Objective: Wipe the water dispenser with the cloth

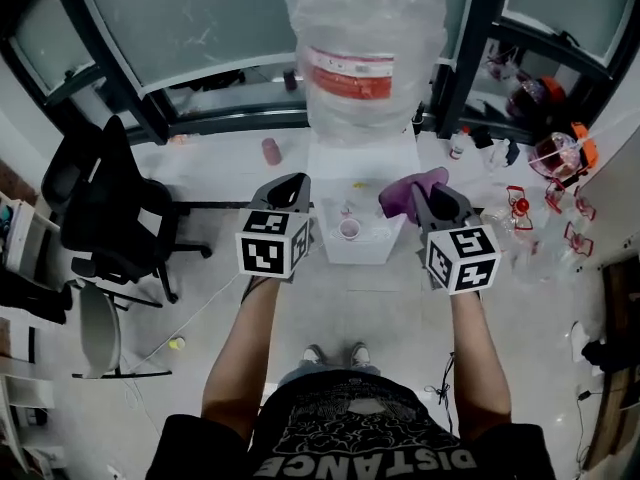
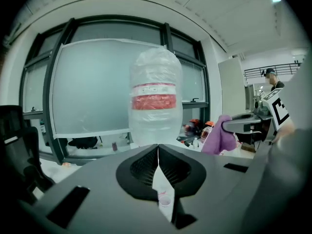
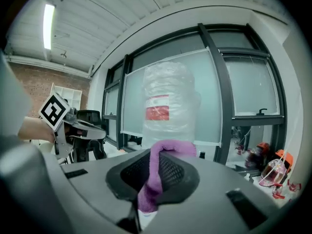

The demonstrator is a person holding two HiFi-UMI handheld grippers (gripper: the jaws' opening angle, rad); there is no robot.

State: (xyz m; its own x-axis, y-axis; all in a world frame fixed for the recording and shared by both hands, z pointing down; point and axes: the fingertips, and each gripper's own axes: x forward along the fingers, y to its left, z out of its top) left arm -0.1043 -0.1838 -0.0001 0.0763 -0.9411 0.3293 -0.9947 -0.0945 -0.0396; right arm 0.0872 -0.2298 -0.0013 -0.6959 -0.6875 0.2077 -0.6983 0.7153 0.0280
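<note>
Cloth (image 3: 155, 177) gripped beside the white water dispenser (image 1: 358, 168), by the windows.
The right gripper (image 1: 428, 196) had its jaws clamped on the purple cloth, holding it near the water dispenser's right top corner. The left gripper (image 1: 292, 186) hung at the opposite side, its jaws pressed together on nothing. A plastic-wrapped bottle (image 1: 365, 48) stood on top. The floor (image 1: 380, 313) was pale and speckled. Frosted windows (image 1: 190, 18) in dark frames ran behind, a black office chair (image 1: 105, 208) stood to the left, and a strip light (image 3: 48, 26) glowed on the ceiling.
</note>
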